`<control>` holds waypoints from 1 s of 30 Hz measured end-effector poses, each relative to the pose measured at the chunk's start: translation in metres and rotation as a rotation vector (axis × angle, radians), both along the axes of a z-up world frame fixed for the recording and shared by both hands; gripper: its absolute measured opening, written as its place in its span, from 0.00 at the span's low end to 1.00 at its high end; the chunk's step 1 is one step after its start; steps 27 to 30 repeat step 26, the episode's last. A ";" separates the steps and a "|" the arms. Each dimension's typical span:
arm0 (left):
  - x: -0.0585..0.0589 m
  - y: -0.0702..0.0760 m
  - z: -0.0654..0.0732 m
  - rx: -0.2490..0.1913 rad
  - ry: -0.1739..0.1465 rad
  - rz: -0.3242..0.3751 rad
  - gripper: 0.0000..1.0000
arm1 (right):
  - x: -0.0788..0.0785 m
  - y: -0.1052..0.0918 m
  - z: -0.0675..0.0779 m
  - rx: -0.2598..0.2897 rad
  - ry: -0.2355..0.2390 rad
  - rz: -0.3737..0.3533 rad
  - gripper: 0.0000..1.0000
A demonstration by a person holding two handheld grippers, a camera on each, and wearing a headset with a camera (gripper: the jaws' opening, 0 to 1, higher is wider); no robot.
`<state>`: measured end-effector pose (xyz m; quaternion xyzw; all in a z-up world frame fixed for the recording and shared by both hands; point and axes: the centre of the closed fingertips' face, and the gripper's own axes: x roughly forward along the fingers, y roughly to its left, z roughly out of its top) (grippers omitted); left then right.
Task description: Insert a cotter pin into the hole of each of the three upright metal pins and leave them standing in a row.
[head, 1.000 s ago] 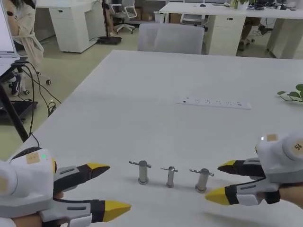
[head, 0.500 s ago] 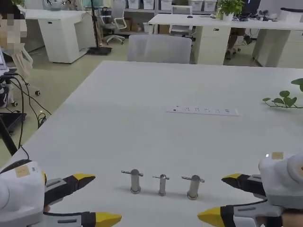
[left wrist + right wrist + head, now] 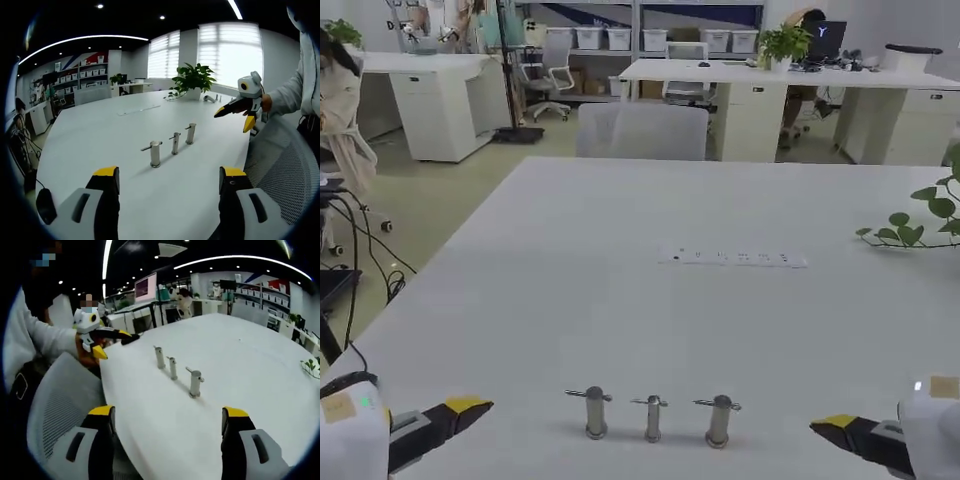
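Three upright metal pins stand in a row across the near part of the white table [image 3: 620, 250]: the left metal pin [image 3: 594, 412], the middle metal pin [image 3: 652, 417] and the right metal pin [image 3: 719, 420]. They are near one another but apart. A thin cotter pin [image 3: 582, 395] lies crosswise through the head of the left metal pin, and a like crosspiece shows at the head of each of the other two.

The left gripper [image 3: 169, 175] is at the near left, well apart from the row. Its yellow-tipped jaws are spread wide, with nothing between them and nothing touched. The right gripper [image 3: 168, 412] is at the near right, also well apart from the row. Its jaws are equally wide apart and empty.

Farther across the table lies a white power strip [image 3: 735, 258]. A leafy plant [image 3: 920, 225] reaches in at the far right edge.
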<state>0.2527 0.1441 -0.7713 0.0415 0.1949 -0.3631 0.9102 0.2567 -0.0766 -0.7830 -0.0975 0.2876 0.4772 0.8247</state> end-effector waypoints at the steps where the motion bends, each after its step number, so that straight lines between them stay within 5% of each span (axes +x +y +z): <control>1: 0.000 0.000 0.000 -0.003 0.001 0.002 0.83 | 0.000 0.000 0.001 0.004 0.000 -0.003 0.89; 15: 0.002 -0.016 0.000 -0.026 0.019 0.020 0.86 | 0.010 0.005 -0.001 -0.020 0.002 -0.035 0.90; 30: 0.004 -0.014 -0.007 -0.031 0.042 0.033 0.86 | 0.013 0.012 -0.007 -0.028 0.008 -0.016 0.90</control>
